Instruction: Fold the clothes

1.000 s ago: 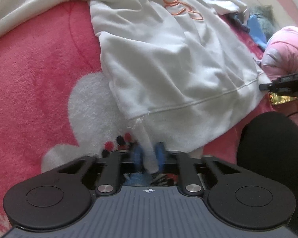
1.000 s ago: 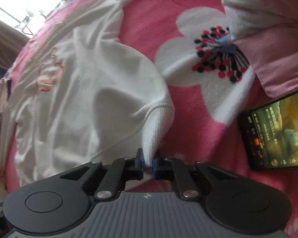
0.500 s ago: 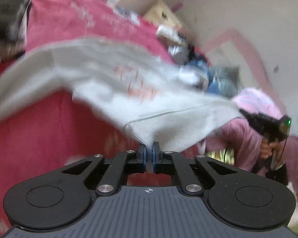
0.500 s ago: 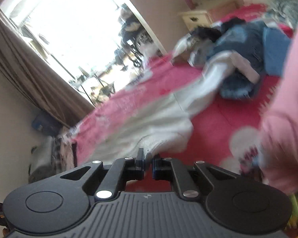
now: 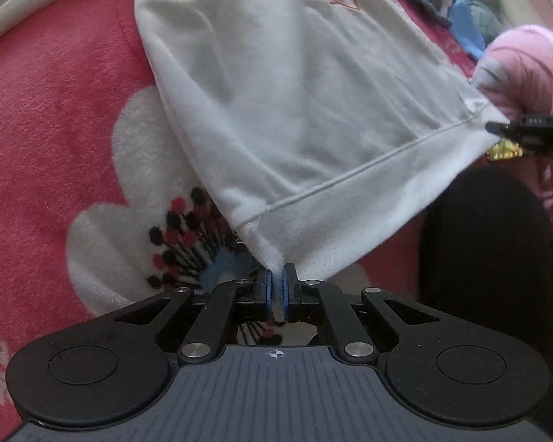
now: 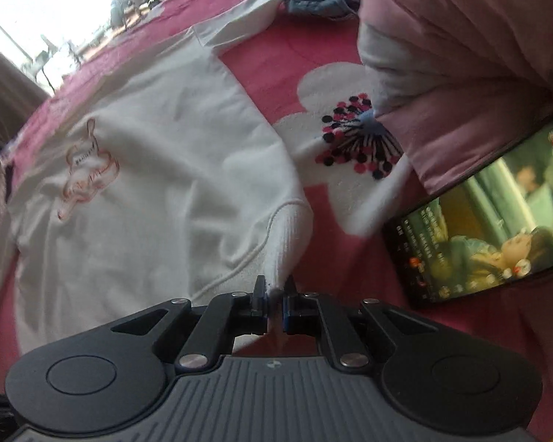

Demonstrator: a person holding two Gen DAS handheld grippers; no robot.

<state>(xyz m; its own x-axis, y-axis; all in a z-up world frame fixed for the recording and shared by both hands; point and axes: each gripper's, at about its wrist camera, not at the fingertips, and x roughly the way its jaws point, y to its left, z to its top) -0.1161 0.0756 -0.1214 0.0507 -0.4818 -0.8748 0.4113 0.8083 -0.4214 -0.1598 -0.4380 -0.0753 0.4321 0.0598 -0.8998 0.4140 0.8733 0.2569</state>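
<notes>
On my left there is bare pink blanket (image 5: 48,118) with a white flower print, open ground beside the white sweatshirt (image 5: 298,103). The sweatshirt's side edge runs diagonally down to my left gripper (image 5: 276,276), whose blue pads are pressed together on the hem's left corner. The hem is drawn taut across to the right, where my right gripper (image 5: 497,127) pinches the other corner. Below that hem a dark shape takes up the lower right. In the right wrist view my right gripper (image 6: 274,287) is nearly closed on the ribbed corner, the body spread flat to its left. To its right lie a lit phone (image 6: 490,221) and pink bedding (image 6: 461,55), close by.
</notes>
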